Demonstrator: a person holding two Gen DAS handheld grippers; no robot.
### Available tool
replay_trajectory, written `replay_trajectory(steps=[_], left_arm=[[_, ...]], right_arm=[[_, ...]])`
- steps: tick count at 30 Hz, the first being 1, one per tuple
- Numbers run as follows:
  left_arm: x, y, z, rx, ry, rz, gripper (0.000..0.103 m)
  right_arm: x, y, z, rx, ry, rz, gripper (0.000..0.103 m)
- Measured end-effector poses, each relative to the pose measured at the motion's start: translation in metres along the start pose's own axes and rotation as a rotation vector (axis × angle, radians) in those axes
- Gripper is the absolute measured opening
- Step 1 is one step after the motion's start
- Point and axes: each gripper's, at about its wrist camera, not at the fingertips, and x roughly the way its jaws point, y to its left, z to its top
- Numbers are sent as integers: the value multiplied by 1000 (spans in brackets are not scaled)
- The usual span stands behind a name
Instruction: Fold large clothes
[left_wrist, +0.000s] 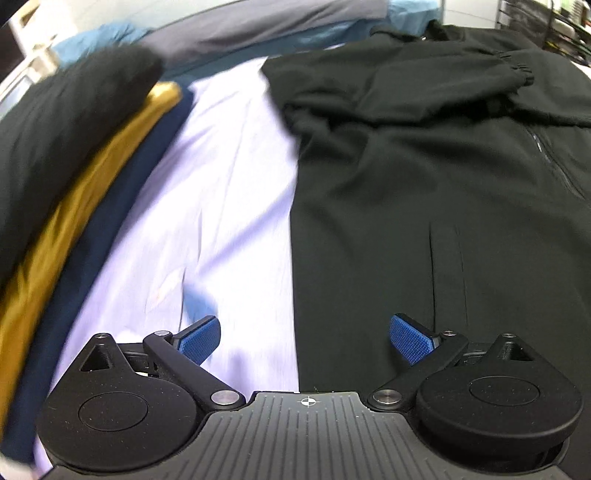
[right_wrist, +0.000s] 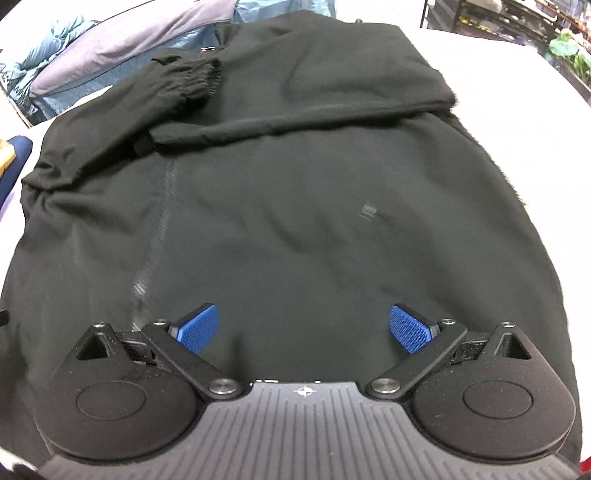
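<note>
Black jacket (right_wrist: 295, 206) lies flat mid-desk, sleeves folded in, left side near the desk's left edge. We hold left gripper (left_wrist: 304, 338) and right gripper (right_wrist: 304, 328) with jaws wide open, empty. Risk: a one-layer pinch drags sleeves loose.

Pretty even indoor light, heavy fisheye bending at the edges, left wrist view smeared with motion blur, right sharper.
</note>
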Motion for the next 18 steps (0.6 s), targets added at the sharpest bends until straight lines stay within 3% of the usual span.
replay_trajectory(steps=[4, 11, 14, 16, 18], left_arm=[[-14, -3, -37, -71, 62, 8, 103], [-12, -18, -75, -172, 169, -87, 103], [-9, -16, -83, -194, 175, -106, 103], [-11, -14, -84, -204, 167, -117, 103], [-13, -14, -84, -194, 177, -140, 103]], right_arm=[[-16, -37, -24, -38, 10, -37, 99], [-52, -119, -69, -29, -33, -57, 99], [-54, -160, -90, 12, 2, -89, 90], [-53, -186, -105, 92, 32, -24, 74], [-56, -199, -115, 145, 19, 45, 74]])
